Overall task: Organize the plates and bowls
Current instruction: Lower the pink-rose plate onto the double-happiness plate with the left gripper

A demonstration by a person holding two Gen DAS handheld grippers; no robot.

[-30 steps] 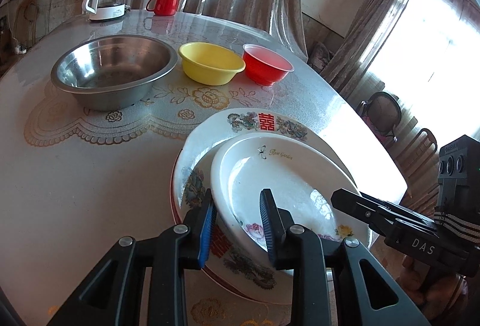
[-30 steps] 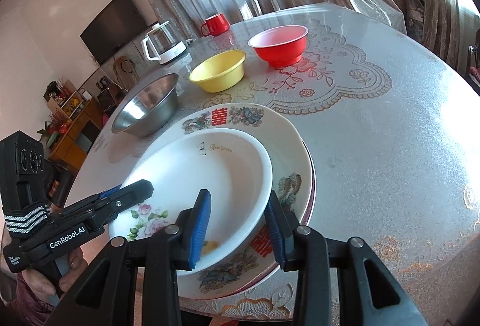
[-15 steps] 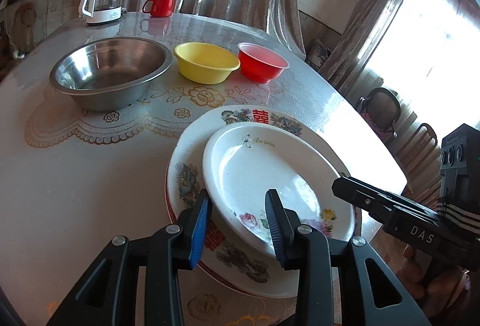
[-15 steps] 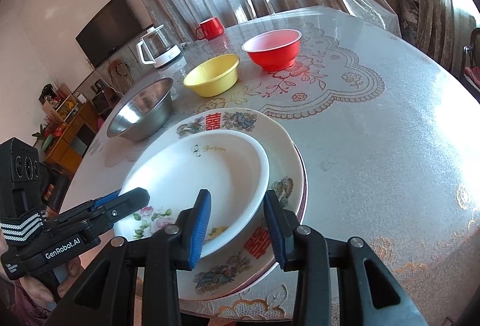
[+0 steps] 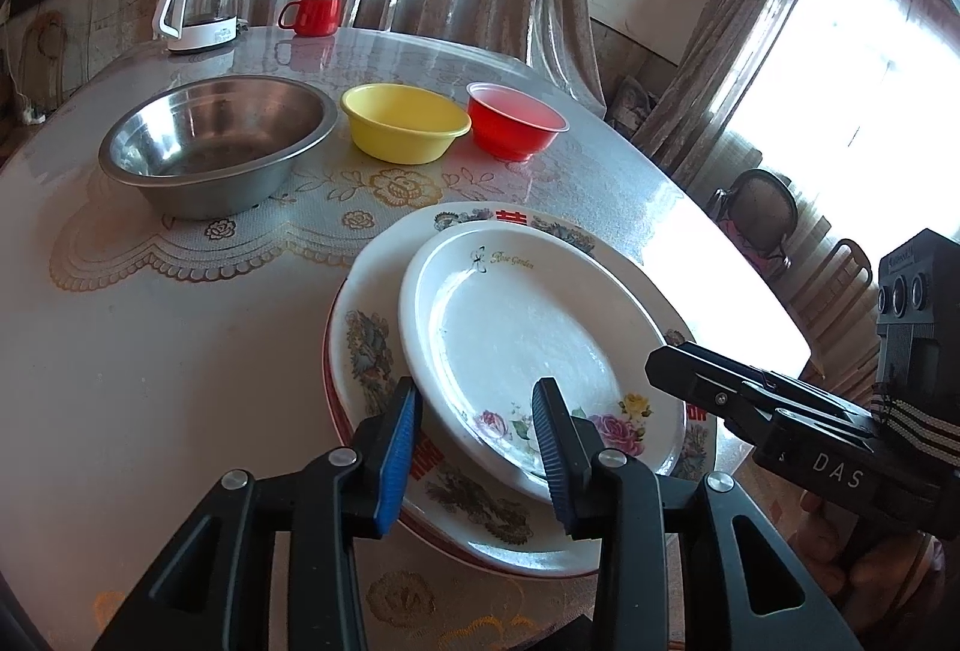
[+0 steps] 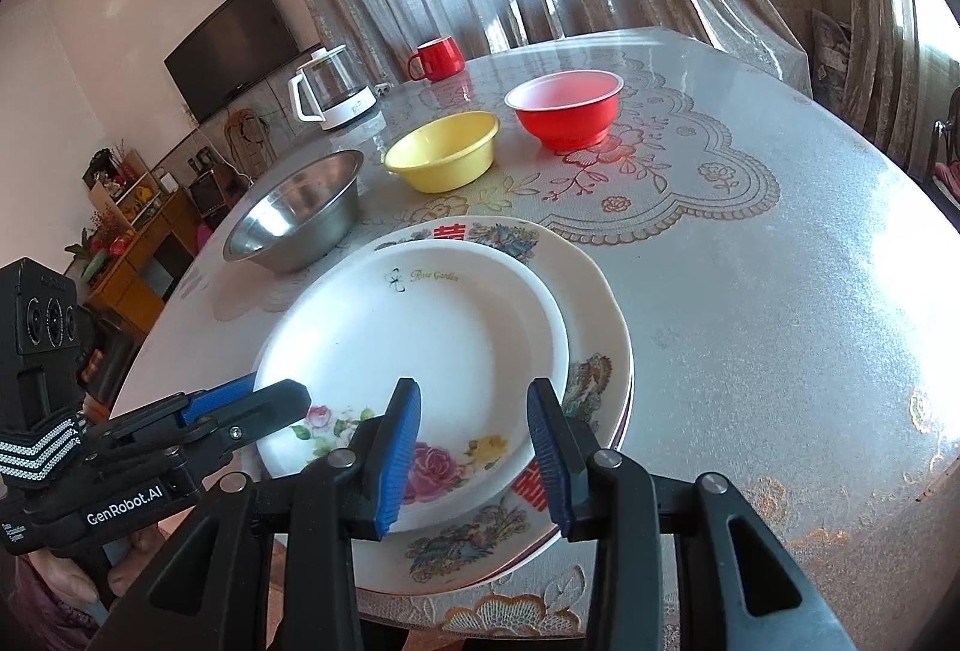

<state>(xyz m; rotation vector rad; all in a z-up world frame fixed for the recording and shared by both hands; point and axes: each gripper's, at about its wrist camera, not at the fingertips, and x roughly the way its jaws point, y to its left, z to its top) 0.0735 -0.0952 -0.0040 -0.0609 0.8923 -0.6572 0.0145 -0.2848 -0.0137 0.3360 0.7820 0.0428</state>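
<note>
A white rose-patterned plate (image 5: 516,327) lies on a larger flowered plate (image 5: 366,351) near the table's front edge; both also show in the right wrist view (image 6: 414,345) (image 6: 594,327). My left gripper (image 5: 477,438) is open and empty above the white plate's near rim. My right gripper (image 6: 474,447) is open and empty at the same plate's near right rim. Behind stand a steel bowl (image 5: 216,141), a yellow bowl (image 5: 402,123) and a red bowl (image 5: 513,126).
A glass kettle (image 5: 201,6) and a red mug (image 5: 315,15) stand at the table's far side. The round table (image 6: 780,291) has a lace-pattern cover. Chairs (image 5: 762,207) stand to the right beyond the table edge.
Both grippers opened off the white plate's rim and drew back toward me. The white plate now rests on the larger plate.
</note>
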